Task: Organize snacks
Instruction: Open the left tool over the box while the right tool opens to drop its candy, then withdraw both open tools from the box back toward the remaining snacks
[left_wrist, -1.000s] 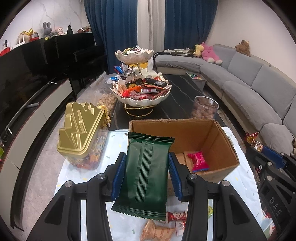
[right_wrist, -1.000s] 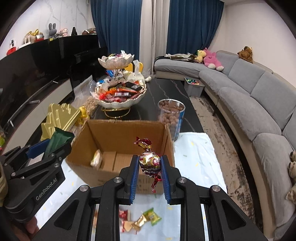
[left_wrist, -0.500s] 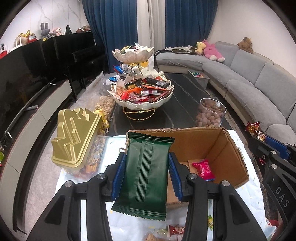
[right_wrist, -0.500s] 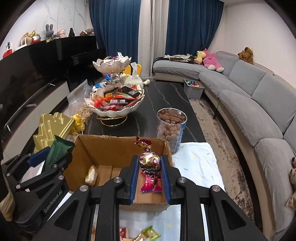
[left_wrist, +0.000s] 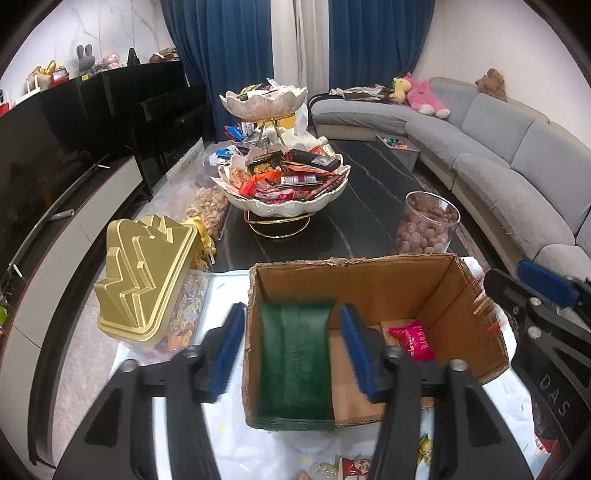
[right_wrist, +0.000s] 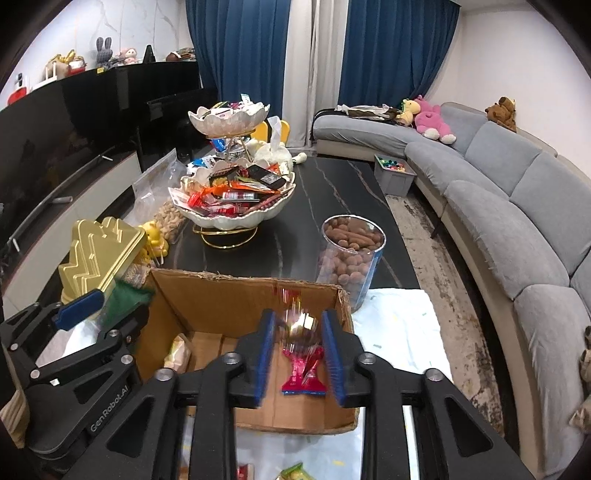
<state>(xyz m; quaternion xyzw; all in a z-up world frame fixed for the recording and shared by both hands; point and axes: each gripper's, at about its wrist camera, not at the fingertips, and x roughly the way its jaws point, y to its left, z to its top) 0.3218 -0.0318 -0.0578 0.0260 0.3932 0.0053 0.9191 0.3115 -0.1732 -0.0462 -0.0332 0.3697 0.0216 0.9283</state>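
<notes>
An open cardboard box (left_wrist: 354, 280) sits on a white cloth before me; it also shows in the right wrist view (right_wrist: 240, 295). My left gripper (left_wrist: 291, 350) is open over the box's left end, and a dark green packet (left_wrist: 293, 362) drops, blurred, between its spread fingers. My right gripper (right_wrist: 298, 354) is open over the box's right end, and a gold and red wrapped candy (right_wrist: 300, 325) falls, blurred, between its fingers. A pink packet (left_wrist: 412, 339) lies on the box floor, also seen in the right wrist view (right_wrist: 304, 373).
A gold-lidded tub (left_wrist: 147, 280) stands left of the box. A two-tier snack bowl (left_wrist: 282, 184) and a clear jar of brown snacks (left_wrist: 426, 225) stand on the dark table behind. Loose candies (left_wrist: 351, 465) lie on the cloth in front. A grey sofa (left_wrist: 517, 166) runs along the right.
Both grippers have moved forward over the box and opened. The green packet and the wrapped candy have been let go and are dropping into the box.
</notes>
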